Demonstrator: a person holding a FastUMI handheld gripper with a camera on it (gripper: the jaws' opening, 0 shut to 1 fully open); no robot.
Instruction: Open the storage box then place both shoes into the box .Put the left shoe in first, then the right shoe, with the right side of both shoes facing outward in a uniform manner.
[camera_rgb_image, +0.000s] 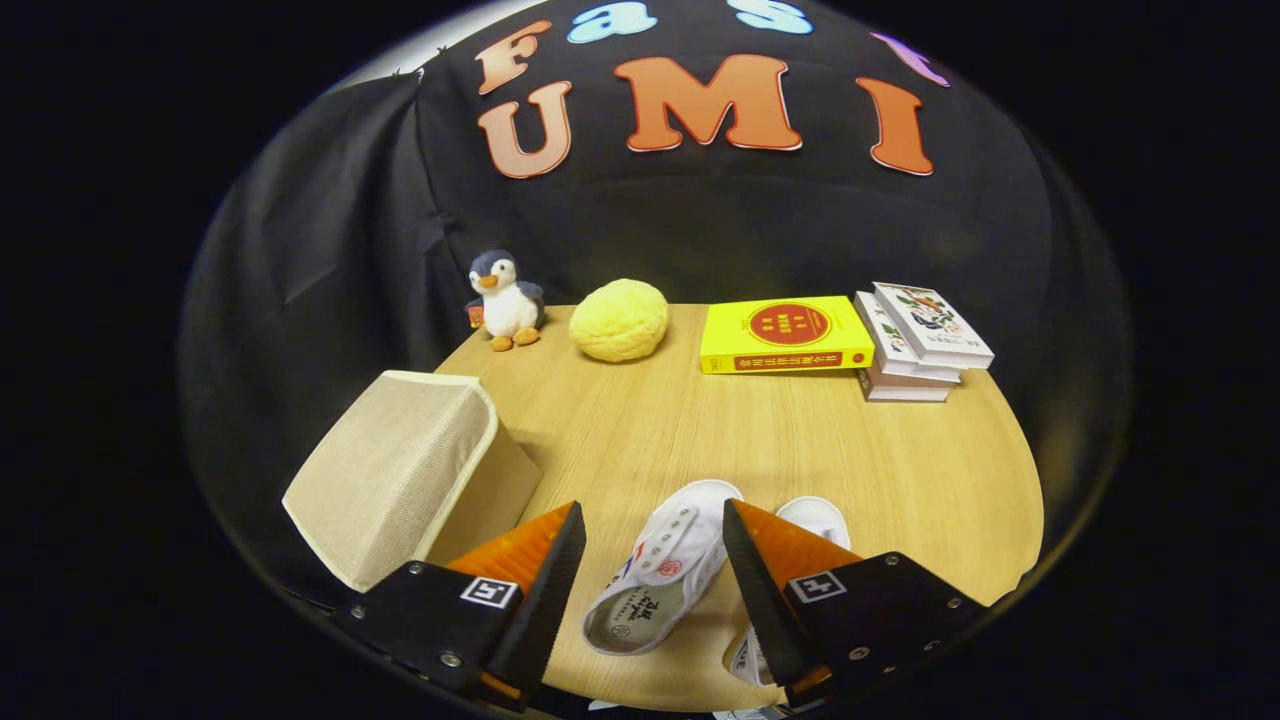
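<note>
To near left of my hand-held gripper (650, 560), storage box (400, 475) sitting closed on table (800, 440), lid tilting toward me. Fingers spreading wide, gripping nothing. One shoe (660, 570) lying between them, long axis running near to far; second shoe (815, 515) peeking behind right finger. Judging box comes first: swing left.
</note>
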